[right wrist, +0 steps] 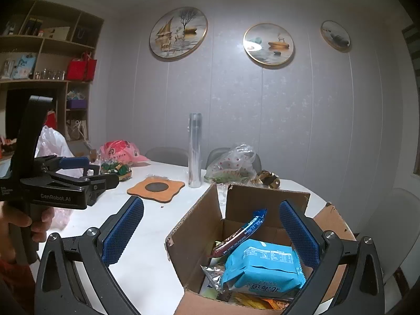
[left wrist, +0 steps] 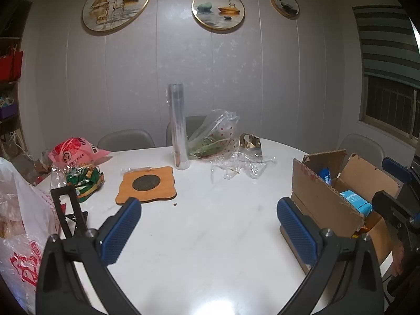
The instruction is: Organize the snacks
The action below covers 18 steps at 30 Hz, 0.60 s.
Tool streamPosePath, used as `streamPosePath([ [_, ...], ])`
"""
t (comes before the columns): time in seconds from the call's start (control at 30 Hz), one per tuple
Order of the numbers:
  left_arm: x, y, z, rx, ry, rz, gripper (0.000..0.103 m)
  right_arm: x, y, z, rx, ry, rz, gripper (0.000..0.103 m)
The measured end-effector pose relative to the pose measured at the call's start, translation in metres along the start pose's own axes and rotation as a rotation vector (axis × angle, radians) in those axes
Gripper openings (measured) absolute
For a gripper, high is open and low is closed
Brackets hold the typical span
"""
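An open cardboard box (right wrist: 194, 225) stands on the white table (right wrist: 147, 262) and holds several snacks: a light blue packet (right wrist: 262, 265) on top and a dark bar with a blue end (right wrist: 241, 233). My right gripper (right wrist: 210, 233) is open and empty just above the box. The box also shows at the right of the left wrist view (left wrist: 323, 202). My left gripper (left wrist: 208, 225) is open and empty over bare table, its right finger beside the box wall. A green candy bag (left wrist: 86, 181) and a pink bag (left wrist: 76, 152) lie far left.
A wooden coaster (left wrist: 147, 185), a tall clear tube (left wrist: 178, 128) and crumpled clear plastic bags (left wrist: 218, 136) stand mid-table. A white plastic bag with red print (left wrist: 21, 223) and a black stand (left wrist: 68, 210) sit at the left edge. Grey chairs ring the table.
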<state>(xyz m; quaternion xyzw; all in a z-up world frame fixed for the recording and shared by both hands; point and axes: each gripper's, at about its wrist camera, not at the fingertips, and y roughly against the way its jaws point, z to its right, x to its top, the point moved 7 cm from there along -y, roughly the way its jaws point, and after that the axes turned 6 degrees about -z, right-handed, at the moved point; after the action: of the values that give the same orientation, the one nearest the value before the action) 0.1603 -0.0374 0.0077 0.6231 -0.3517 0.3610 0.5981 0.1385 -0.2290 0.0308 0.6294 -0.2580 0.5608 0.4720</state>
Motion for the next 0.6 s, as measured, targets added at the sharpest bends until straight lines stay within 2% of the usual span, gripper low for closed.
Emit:
streamPosePath([
  [0.6, 0.0018, 0.0004, 0.0001, -0.007, -0.002, 0.003, 0.102, 0.0005, -0.0009, -0.0032, -0.003, 0.007, -0.002, 0.103],
])
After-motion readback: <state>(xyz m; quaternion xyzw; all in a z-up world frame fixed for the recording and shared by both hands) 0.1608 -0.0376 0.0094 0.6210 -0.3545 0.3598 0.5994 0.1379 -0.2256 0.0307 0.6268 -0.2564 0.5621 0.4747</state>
